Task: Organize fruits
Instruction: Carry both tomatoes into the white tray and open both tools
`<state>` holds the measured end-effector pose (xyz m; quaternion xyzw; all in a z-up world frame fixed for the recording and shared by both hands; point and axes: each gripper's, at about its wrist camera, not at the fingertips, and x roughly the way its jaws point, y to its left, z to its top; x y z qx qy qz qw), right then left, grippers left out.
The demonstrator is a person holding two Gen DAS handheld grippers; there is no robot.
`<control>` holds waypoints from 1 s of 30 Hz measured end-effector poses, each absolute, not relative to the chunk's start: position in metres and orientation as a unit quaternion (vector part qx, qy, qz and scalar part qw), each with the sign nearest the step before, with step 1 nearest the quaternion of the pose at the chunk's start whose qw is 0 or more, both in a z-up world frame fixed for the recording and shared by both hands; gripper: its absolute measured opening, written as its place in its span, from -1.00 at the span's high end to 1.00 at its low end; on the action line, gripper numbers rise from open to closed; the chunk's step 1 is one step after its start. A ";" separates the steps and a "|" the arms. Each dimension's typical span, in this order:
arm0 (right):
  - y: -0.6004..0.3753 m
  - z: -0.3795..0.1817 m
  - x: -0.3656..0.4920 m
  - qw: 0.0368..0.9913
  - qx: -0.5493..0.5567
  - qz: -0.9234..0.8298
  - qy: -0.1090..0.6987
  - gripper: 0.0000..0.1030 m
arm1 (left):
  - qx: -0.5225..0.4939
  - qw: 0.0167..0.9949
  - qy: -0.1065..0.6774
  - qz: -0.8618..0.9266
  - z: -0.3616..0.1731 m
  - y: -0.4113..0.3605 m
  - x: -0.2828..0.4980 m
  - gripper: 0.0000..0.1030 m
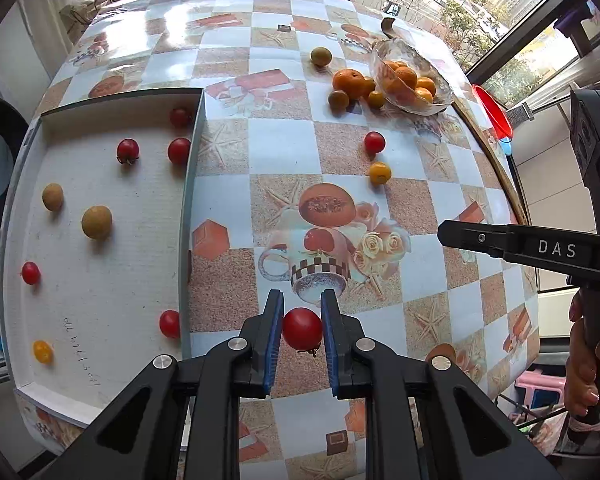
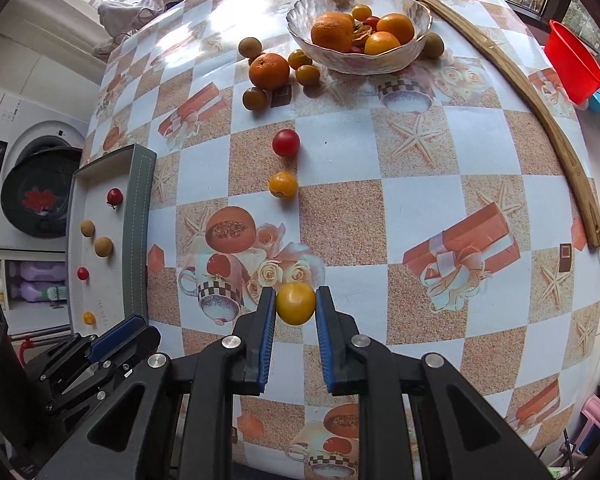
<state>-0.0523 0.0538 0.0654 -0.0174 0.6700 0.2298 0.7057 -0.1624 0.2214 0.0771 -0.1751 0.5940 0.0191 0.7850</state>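
Observation:
My left gripper (image 1: pixel 302 300) is shut on a red cherry tomato (image 1: pixel 302 328), held above the patterned tablecloth just right of a shallow white box (image 1: pixel 100 264). The box holds several red tomatoes, two tan round fruits and a yellow tomato (image 1: pixel 43 351). My right gripper (image 2: pixel 295 294) is shut on a yellow cherry tomato (image 2: pixel 295 303) over the table. On the cloth lie a red tomato (image 2: pixel 286 143) and a yellow tomato (image 2: pixel 283 185). Farther back a glass bowl (image 2: pixel 380 62) holds oranges, with an orange (image 2: pixel 269 71) and small greenish fruits beside it.
A curved wooden strip (image 2: pixel 540 120) runs along the table's right side, with a red bucket (image 2: pixel 576 62) beyond it. The left gripper's body (image 2: pixel 112 344) shows at the lower left of the right wrist view. A washing machine (image 2: pixel 32 184) stands left of the table.

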 end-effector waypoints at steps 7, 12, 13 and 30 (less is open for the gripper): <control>0.101 0.071 -0.062 0.699 -0.037 0.263 0.664 0.58 | -0.193 0.791 0.576 0.064 0.083 0.265 -0.180 0.60; 0.140 0.074 -0.071 0.692 -0.054 0.291 0.659 0.58 | -0.207 0.789 0.570 0.101 0.082 0.300 -0.197 0.60; 0.148 0.074 -0.072 0.690 -0.057 0.297 0.658 0.58 | -0.209 0.788 0.569 0.108 0.081 0.307 -0.200 0.60; 0.260 0.050 -0.085 0.661 -0.104 0.342 0.659 0.58 | -0.213 0.773 0.574 0.170 0.044 0.372 -0.211 0.60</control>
